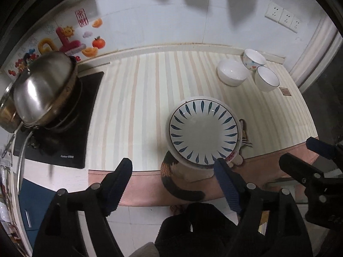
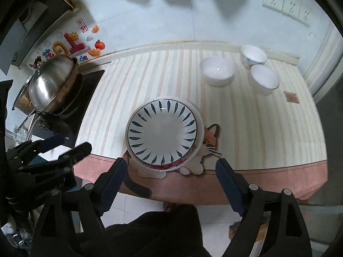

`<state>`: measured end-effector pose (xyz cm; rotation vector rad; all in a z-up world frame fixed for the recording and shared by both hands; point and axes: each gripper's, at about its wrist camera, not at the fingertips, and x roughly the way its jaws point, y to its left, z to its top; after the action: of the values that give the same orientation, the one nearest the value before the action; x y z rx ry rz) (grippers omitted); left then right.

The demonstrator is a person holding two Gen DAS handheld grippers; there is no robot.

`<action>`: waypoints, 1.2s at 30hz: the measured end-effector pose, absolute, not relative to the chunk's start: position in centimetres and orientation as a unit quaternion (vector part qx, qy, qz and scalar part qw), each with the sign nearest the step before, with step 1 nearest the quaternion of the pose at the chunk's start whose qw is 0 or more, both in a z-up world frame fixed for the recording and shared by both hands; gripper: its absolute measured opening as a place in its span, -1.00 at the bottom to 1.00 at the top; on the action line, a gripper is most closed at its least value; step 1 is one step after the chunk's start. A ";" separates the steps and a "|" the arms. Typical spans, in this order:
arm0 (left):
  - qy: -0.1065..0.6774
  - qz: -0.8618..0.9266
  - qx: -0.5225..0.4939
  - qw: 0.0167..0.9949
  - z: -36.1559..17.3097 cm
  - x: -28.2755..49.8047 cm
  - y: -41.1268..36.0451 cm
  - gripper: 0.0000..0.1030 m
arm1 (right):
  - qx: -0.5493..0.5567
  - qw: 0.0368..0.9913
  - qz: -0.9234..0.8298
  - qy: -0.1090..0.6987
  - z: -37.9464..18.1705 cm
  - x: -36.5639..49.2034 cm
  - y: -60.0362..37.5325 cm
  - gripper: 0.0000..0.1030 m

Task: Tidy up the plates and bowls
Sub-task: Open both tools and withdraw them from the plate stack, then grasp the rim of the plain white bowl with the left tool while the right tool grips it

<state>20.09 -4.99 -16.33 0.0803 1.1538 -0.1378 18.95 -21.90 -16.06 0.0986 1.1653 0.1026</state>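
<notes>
The counter (image 2: 150,81), covered in a striped cloth with a pink border along its near edge, carries everything. At its left end sits a black cooktop (image 1: 70,128) bearing a steel pot (image 1: 42,92) with a domed lid.

Next in size is the stack of plates (image 2: 163,132) by the near edge, roughly mid-length of the counter. The top plate lies flat, face up, with blue leaf marks radiating around its rim; being round, it has no long axis or heading to tell. Beneath it a red-patterned rim (image 2: 182,162) shows at the near side, and the stack partly covers a cat picture (image 2: 209,137) printed on the cloth.

The right gripper (image 2: 171,167) hovers at the near edge with its fingers spread wide; the stack's near rim lies between and just beyond the two tips, apparently untouched. The left gripper (image 1: 173,167) is likewise spread, empty, its right fingertip (image 1: 220,165) overlapping the stack's near rim in view; whether it touches cannot be told. The stack sits ahead and to that gripper's right.

Three bowls cluster toward the far right corner: a wide white bowl (image 2: 217,69), a blue-rimmed bowl (image 2: 264,79), and a patterned bowl (image 2: 253,54) nearest the back edge, all upright and well apart from both grippers.
</notes>
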 end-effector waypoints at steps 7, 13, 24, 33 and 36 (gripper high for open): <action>0.528 -0.069 0.030 0.846 -14.6 17.8 -4.1 0.72 | 0.046 0.853 0.039 0.519 -12.6 15.4 -20.7 0.76; 0.521 -0.066 0.024 0.850 -13.9 17.5 -3.8 0.73 | 0.051 0.859 0.033 0.508 -11.3 14.1 -20.4 0.78; 0.526 -0.053 0.019 0.849 -15.0 22.2 -6.2 0.73 | 0.090 0.851 0.049 0.515 -12.7 17.8 -23.8 0.79; 0.545 -0.039 0.014 0.837 -19.4 35.6 -13.2 0.73 | 0.155 0.848 0.060 0.504 -17.4 28.6 -33.2 0.79; 0.568 -0.041 0.003 0.822 -22.0 41.1 -15.8 0.72 | 0.166 0.833 0.052 0.525 -20.9 33.5 -36.5 0.79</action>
<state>41.10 -15.82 -21.98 0.0074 1.2080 -0.0874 33.46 -36.51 -20.91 0.3524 1.1133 0.1106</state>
